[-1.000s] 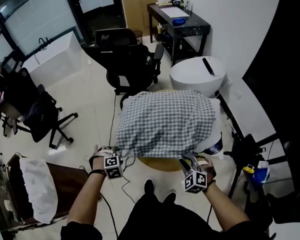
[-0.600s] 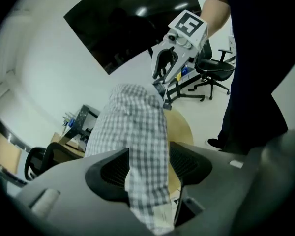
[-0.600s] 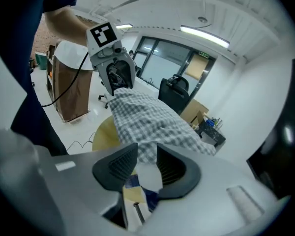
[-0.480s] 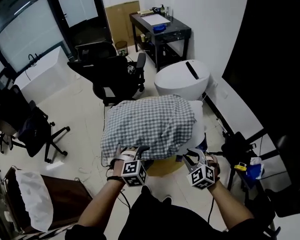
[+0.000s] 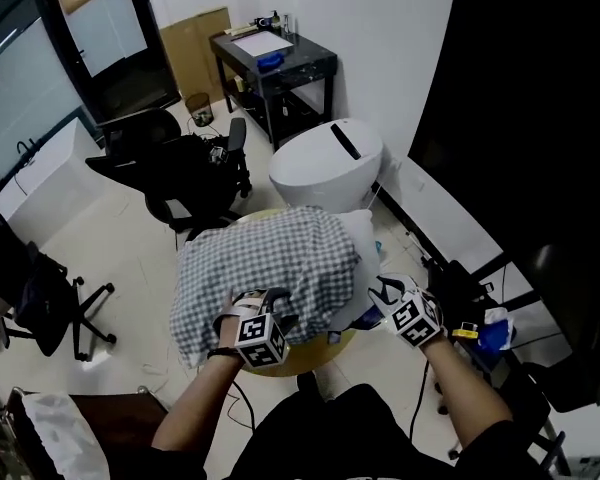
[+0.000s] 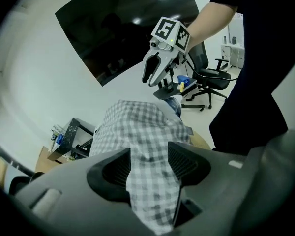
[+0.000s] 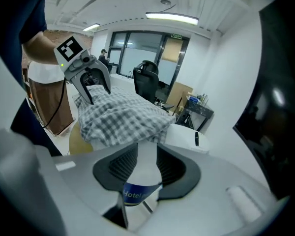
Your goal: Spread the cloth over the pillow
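Note:
A grey-and-white checked cloth point(image 5: 260, 258) lies draped over a white pillow point(image 5: 365, 253) on a round wooden table point(image 5: 310, 353). The pillow's right end, with a blue label, sticks out bare. My left gripper point(image 5: 265, 303) is over the cloth's near part with its tips at the fabric. Its jaws are apart and have just been closing a little. In the left gripper view, cloth point(image 6: 137, 127) fills the gap between them. My right gripper point(image 5: 382, 290) hovers at the bare pillow end point(image 7: 145, 166). Its jaws have just been opening and grip nothing.
A white rounded unit point(image 5: 325, 163) stands just beyond the table, and a black desk point(image 5: 275, 58) stands further back. Black office chairs point(image 5: 180, 173) crowd the left side. A black stand and cables point(image 5: 460, 278) sit on the floor at the right.
Both grippers have left the cloth's near corners. The left has moved inward over the cloth, and the right has moved to the pillow's bare right end. The head view has swung left.

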A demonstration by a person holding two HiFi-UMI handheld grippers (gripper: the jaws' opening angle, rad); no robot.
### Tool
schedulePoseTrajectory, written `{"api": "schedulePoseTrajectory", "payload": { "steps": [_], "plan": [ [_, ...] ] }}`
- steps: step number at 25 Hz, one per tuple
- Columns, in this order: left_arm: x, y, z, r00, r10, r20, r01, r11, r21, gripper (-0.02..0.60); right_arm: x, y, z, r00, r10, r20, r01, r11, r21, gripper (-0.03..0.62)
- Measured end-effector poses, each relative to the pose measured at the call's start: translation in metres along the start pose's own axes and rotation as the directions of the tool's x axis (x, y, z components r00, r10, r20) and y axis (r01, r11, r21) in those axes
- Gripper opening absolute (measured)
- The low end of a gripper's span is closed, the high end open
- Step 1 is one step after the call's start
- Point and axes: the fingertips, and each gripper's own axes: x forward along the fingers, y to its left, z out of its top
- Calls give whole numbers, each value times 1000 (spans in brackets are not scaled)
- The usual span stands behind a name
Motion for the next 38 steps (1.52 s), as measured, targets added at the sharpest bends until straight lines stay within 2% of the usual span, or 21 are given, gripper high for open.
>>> {"api": "schedulePoseTrajectory", "payload": {
  "steps": [5, 9, 13, 17, 21, 23, 24, 31, 38],
  "plan": [
    [14, 30, -13, 999, 1, -50, -4, 999, -46, 229, 28, -26, -9, 999, 50, -15, -49, 997, 66, 133],
    [29, 36, -26, 993, -28, -117, 19, 997, -79, 229, 54, -33, -13, 994, 103, -25, -101, 994, 50, 133],
    [44, 36, -33, 989, -40, -141, 18, 988, -156, 229, 78, -38, -18, 986, 164, -37, -164, 986, 12, 132],
    [50, 36, -38, 984, -46, -174, 14, 983, -181, 227, 96, -35, -20, 977, 209, -32, -209, 978, -7, 132],
    [50, 38, -39, 981, -46, -190, 11, 983, -184, 228, 103, -31, -16, 971, 238, -22, -239, 971, -27, 84],
    [48, 39, -40, 980, -48, -195, 11, 982, -187, 229, 103, -28, -13, 971, 238, -10, -238, 970, -41, 21],
    [48, 38, -40, 979, -49, -197, 11, 982, -187, 229, 101, -28, -12, 972, 233, -5, -233, 971, -46, 14],
    [40, 46, -27, 987, -33, -155, 4, 983, -183, 229, 72, -39, -6, 984, 175, 23, -175, 984, -18, 12],
    [50, 53, -9, 989, -70, -130, 58, 994, -91, 228, 24, -64, -23, 996, 86, 1, -86, 996, 7, 12]
  ]
}}
